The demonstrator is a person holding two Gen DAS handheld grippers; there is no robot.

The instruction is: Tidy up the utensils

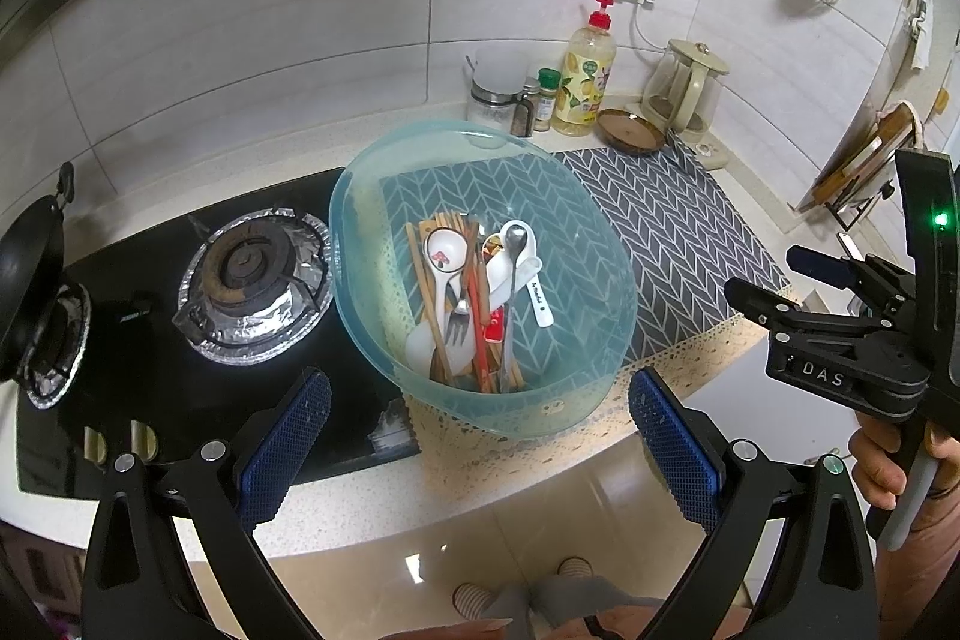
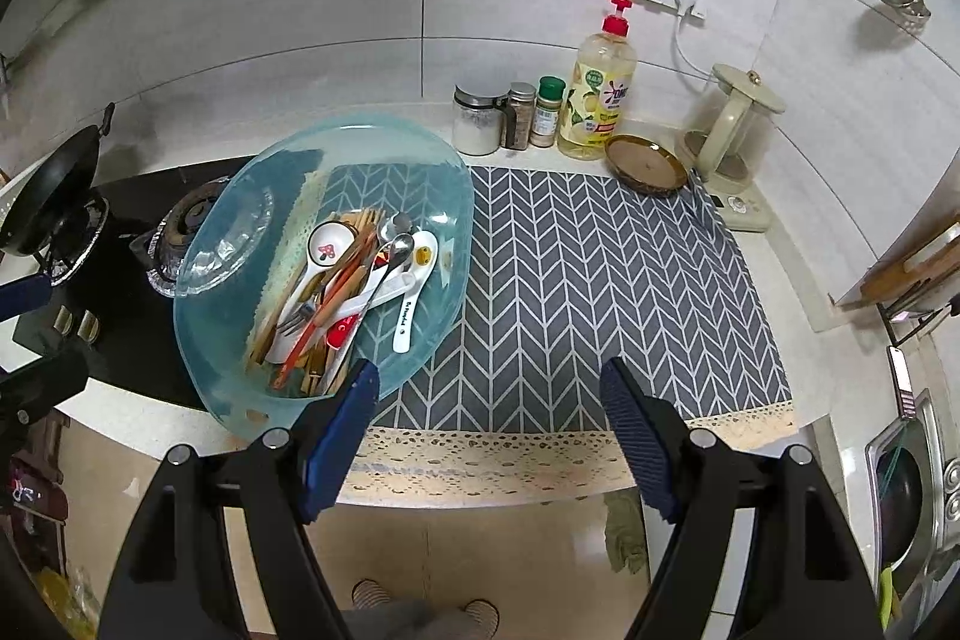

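White wall tiles back the desk (image 2: 780, 280), where a grey chevron mat (image 2: 600, 292) lies under a tilted blue plastic basin (image 1: 360, 196) holding the utensils (image 1: 474, 298). From my left hand-held gripper (image 1: 480, 448) the pile sits straight ahead and just beyond the fingertips, its long axis running away from me, handles nearest. From my right hand-held gripper (image 2: 489, 430) the same pile lies ahead and off to the left, with bare mat directly in front. I judge the left one nearer and better lined up for the first pick. Both sets of jaws stand wide apart, holding nothing. My count: one basin, three white ceramic spoons, two metal spoons, one fork, one small red item I cannot identify, and a bundle of wooden and reddish chopsticks too overlapped to number.
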